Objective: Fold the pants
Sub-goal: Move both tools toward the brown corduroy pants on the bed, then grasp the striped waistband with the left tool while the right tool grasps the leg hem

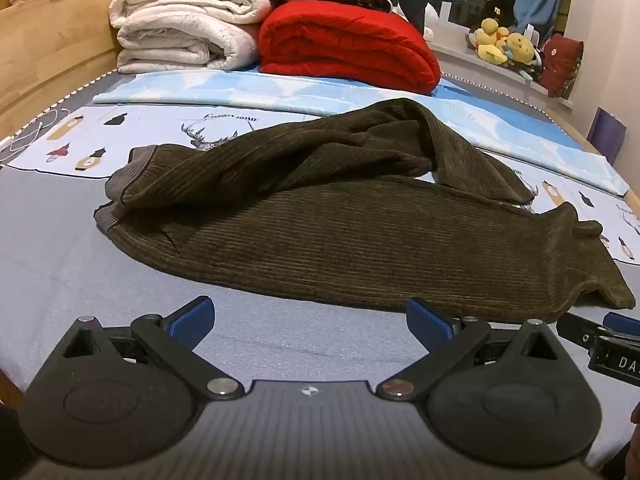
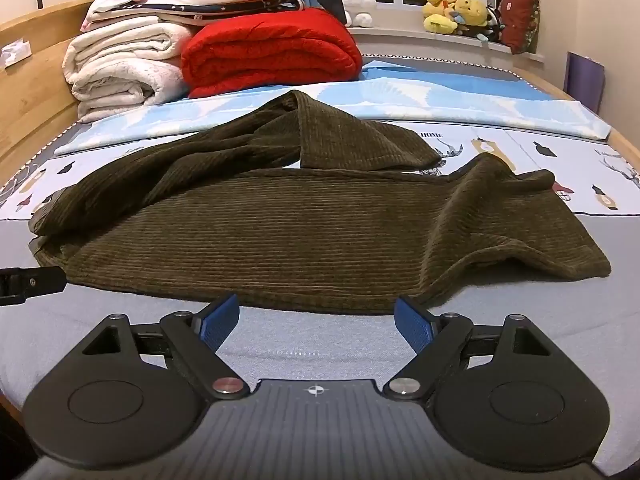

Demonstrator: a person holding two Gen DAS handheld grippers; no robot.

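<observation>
Hovering above the near edge of the bed, the left gripper (image 1: pixel 310 326) has its blue pads spread wide with nothing between them; only grey sheet (image 1: pixel 80 260) shows in the gap. The right gripper (image 2: pixel 316 324) stands likewise spread, its pads clear of any cloth, just short of the near hem of the garment. Both tools tilt downward toward the mattress, side by side; the tip of the right one shows at the right margin of the left view.

The pants (image 2: pixel 300 232), dark olive corduroy, lie crosswise on the bed directly ahead of both grippers. One leg lies flat and fairly smooth along the near side. The other leg is rumpled and doubled back over it, rising in a peak toward the far side. Which end is the waistband cannot be said with certainty.

Beyond the pants a light blue printed cover (image 2: pixel 440 96) runs across the bed. Behind it rest a folded red blanket (image 2: pixel 272 52) and, just beside it, a stack of white blankets (image 2: pixel 124 68). Yellow plush toys (image 2: pixel 456 12) sit on the windowsill.
</observation>
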